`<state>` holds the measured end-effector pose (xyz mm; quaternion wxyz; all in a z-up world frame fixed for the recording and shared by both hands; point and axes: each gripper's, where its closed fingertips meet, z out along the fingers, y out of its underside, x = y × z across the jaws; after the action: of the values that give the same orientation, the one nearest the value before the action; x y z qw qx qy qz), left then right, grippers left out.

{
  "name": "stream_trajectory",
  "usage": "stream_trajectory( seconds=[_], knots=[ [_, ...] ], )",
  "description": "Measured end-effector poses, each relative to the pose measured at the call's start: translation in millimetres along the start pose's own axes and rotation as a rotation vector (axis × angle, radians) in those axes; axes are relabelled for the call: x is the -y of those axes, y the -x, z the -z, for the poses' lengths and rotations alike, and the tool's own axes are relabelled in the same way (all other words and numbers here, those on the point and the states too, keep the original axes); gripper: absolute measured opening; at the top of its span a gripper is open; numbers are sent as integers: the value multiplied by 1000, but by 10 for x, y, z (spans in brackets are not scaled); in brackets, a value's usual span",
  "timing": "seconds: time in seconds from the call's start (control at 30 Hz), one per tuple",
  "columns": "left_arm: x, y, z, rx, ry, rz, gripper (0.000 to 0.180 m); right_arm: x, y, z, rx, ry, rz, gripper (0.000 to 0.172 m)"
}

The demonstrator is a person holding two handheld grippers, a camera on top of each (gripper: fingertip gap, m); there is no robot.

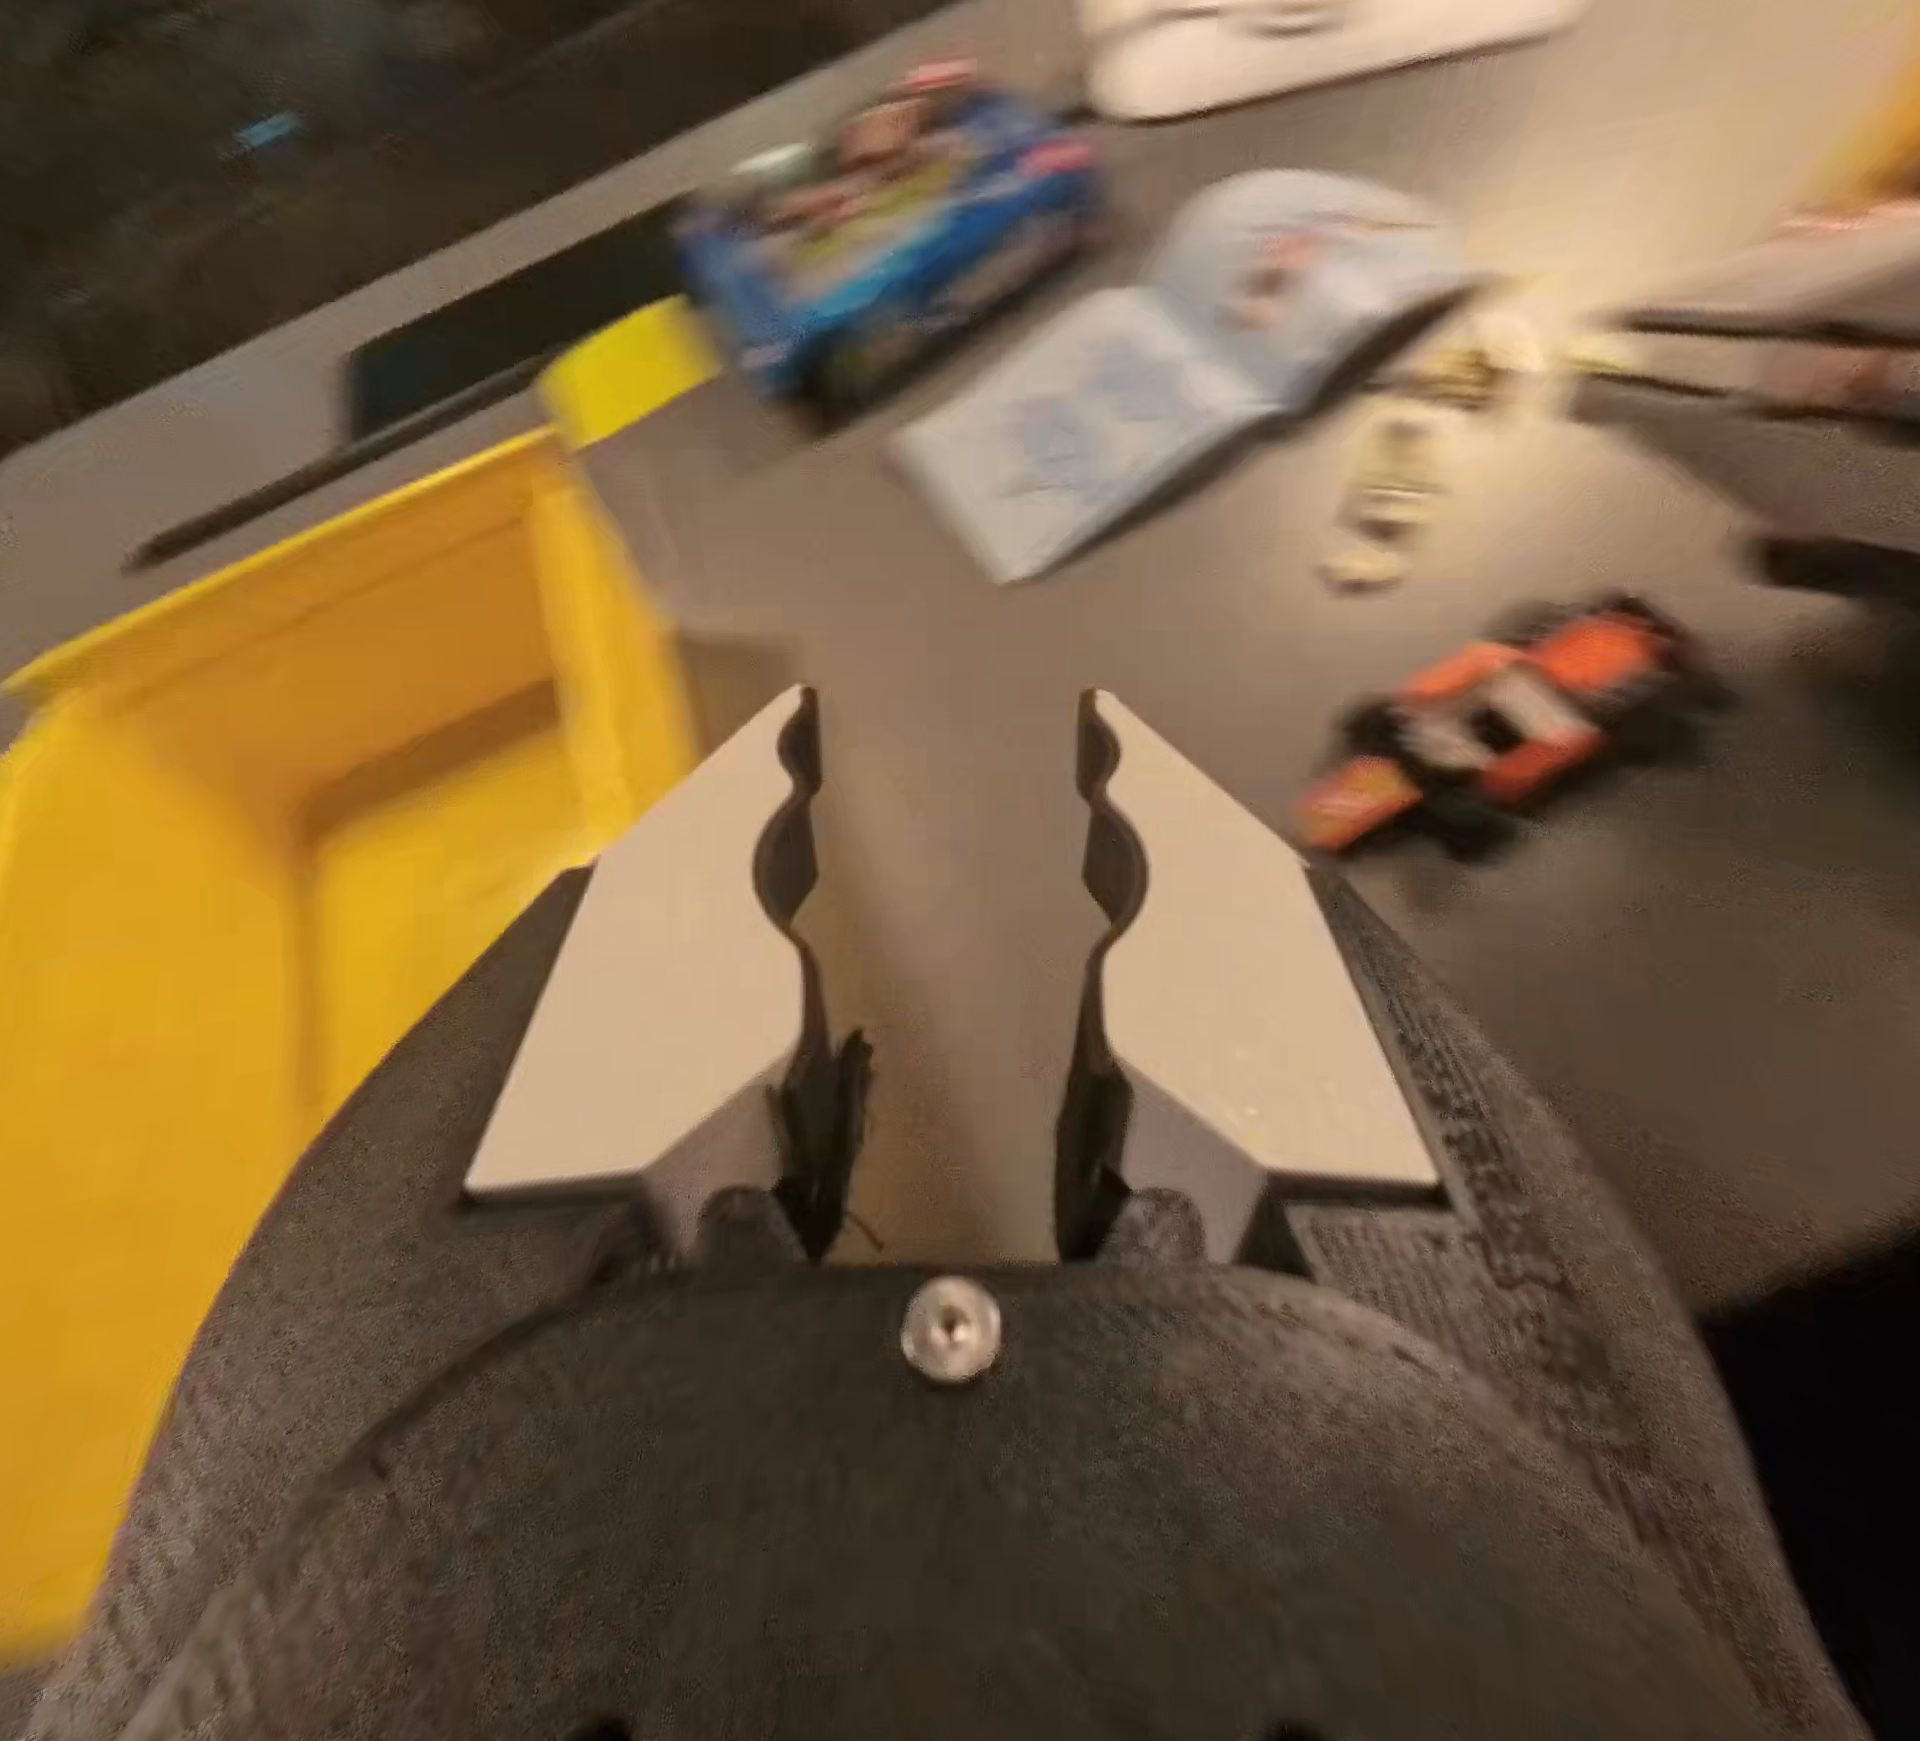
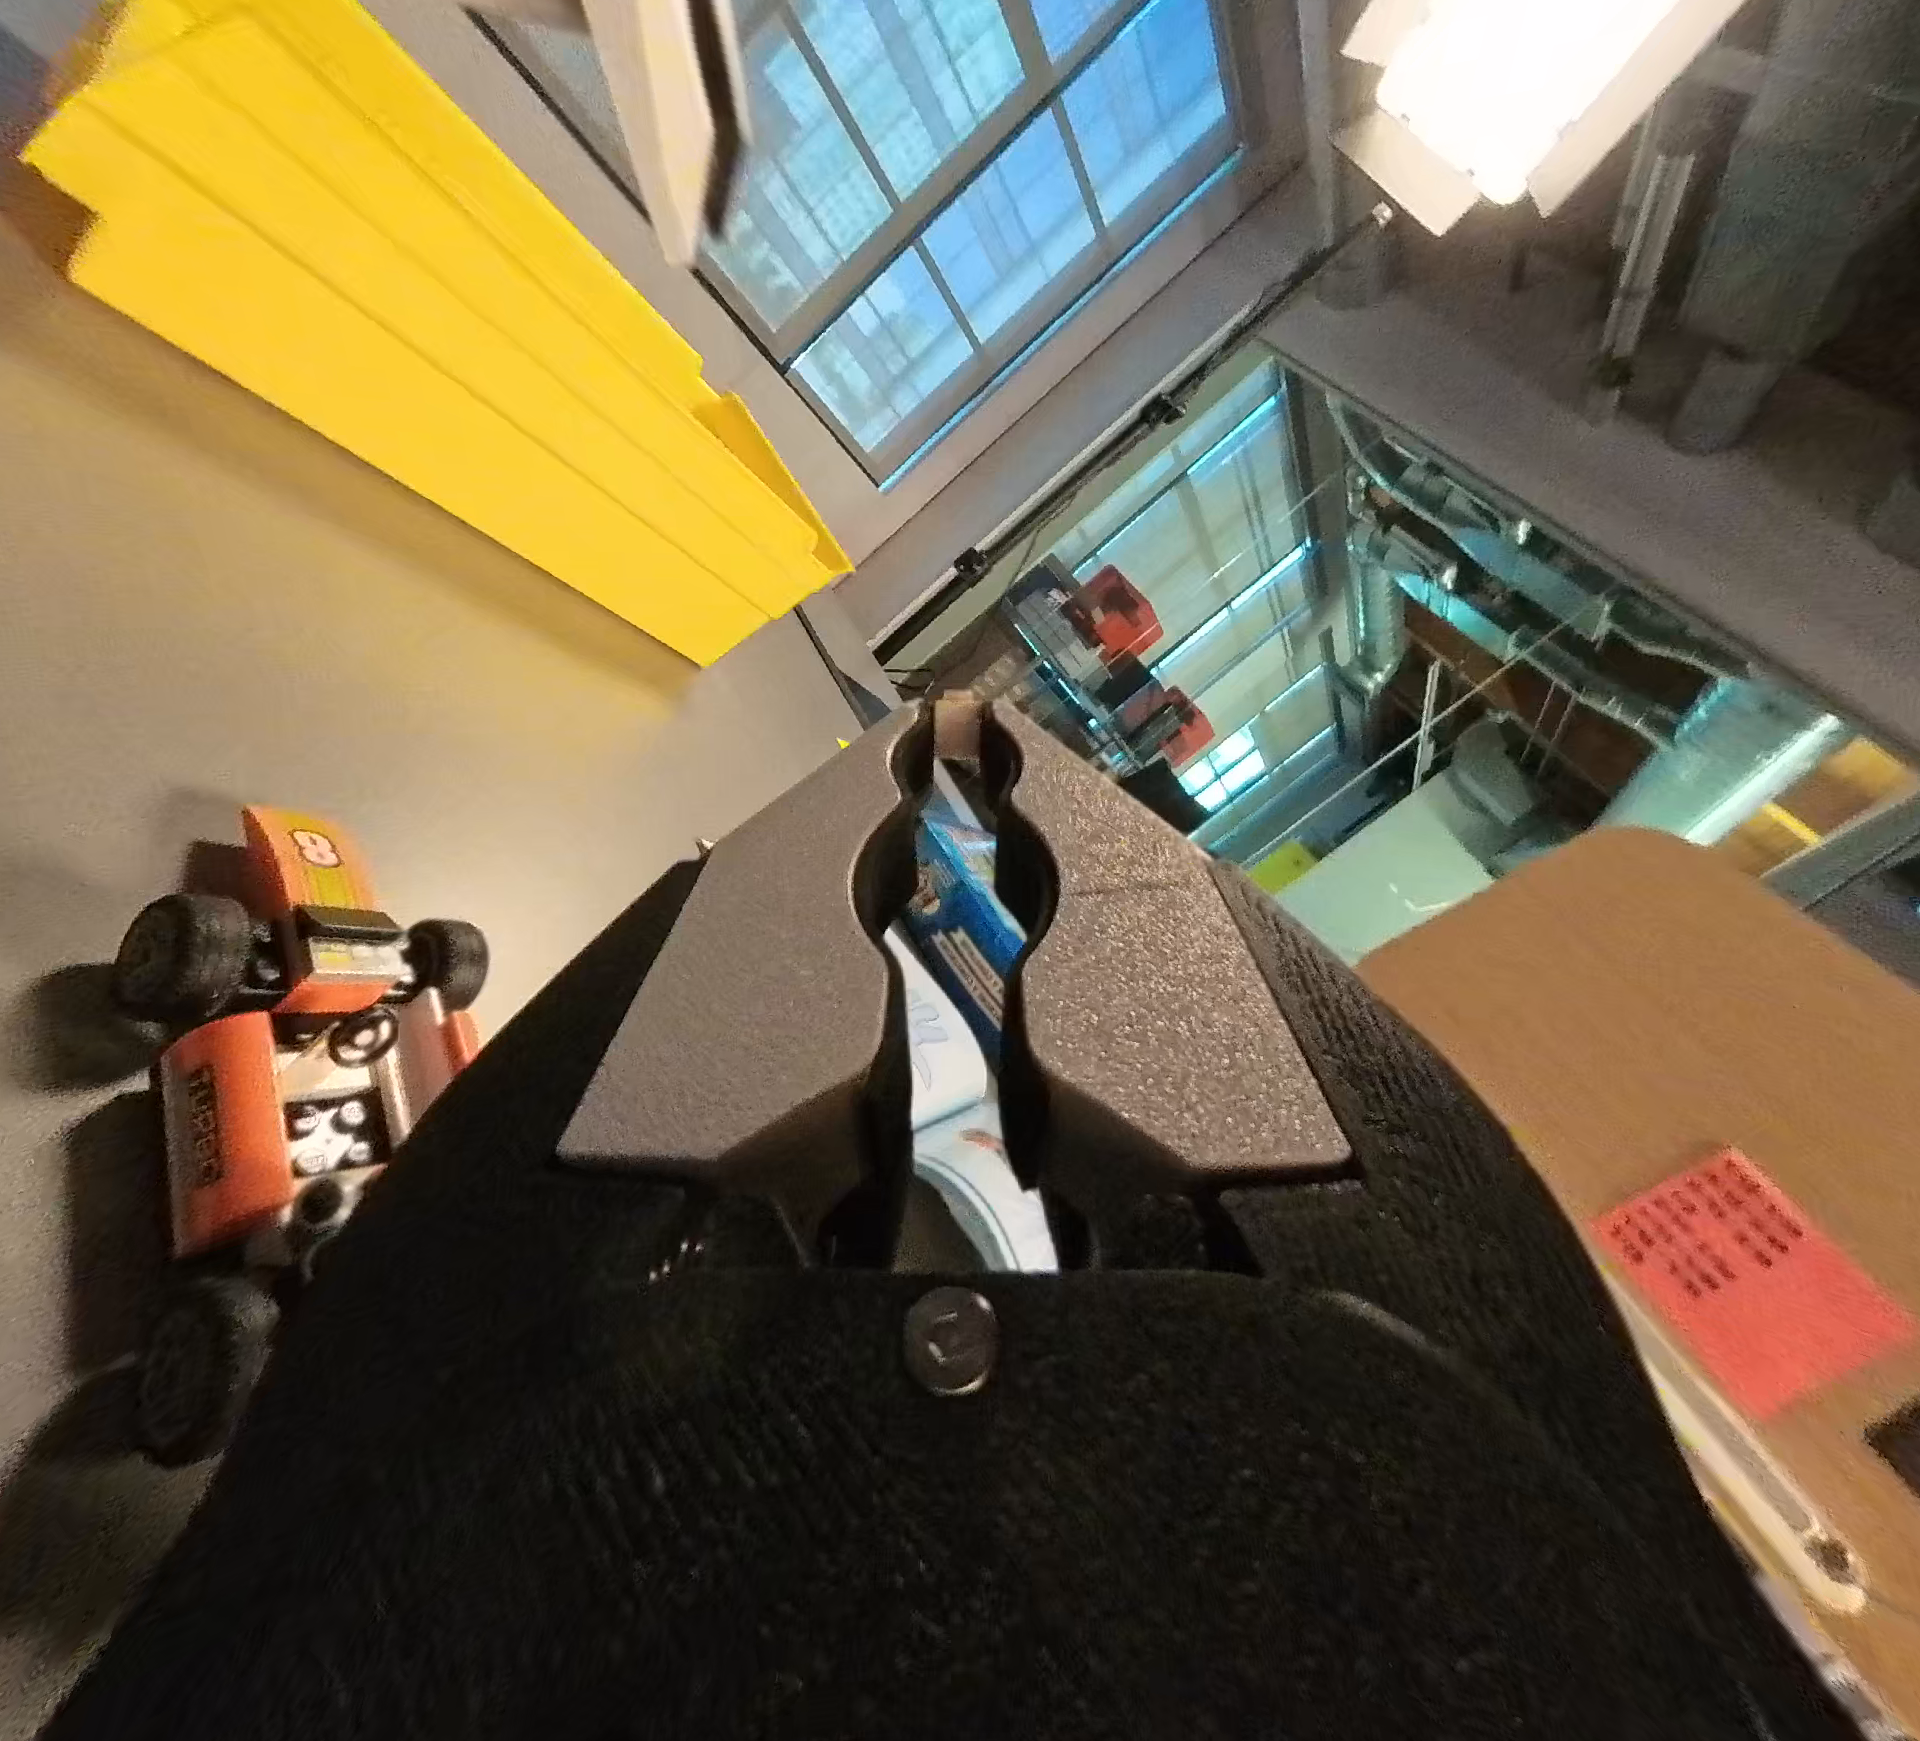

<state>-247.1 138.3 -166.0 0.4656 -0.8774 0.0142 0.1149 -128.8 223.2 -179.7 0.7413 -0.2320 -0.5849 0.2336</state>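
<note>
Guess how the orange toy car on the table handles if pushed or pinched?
The orange toy car has four black wheels, so it probably rolls when nudged lengthwise. It looks built from small bricks, so likely light and stiff, though parts may pop off under a hard squeeze.

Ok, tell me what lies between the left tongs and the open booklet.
Only bare grey table, per the left wrist view: the left tongs stand open and empty, and the booklet lies beyond.
</note>
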Motion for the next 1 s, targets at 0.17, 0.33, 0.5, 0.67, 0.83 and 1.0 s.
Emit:
stream_trajectory(
  seconds=[0.17, 0.33, 0.5, 0.67, 0.83, 1.0],
  knots=[
    [252, -1197, -236, -434, -147, -134, 42, 93, 109, 2, 28, -27, 80, 6],
    [354, -1408, -409, -493, -213, -83, 31, 120, 175, 4, 43, -36, 143, 6],
    [322, -1447, -459, -532, -176, -70, 16, 111, 209, 3, 54, -29, 178, 6],
    [267, -1290, -486, -462, -135, -103, 15, 37, 211, -34, 46, 3, 210, 21],
    [313, -198, -253, -23, -187, -8, 15, -173, -46, -20, -17, 79, 112, 27],
    [-388, 948, 9, 344, 108, 192, 15, -349, -276, 13, -73, 136, -34, 26]
  ],
)
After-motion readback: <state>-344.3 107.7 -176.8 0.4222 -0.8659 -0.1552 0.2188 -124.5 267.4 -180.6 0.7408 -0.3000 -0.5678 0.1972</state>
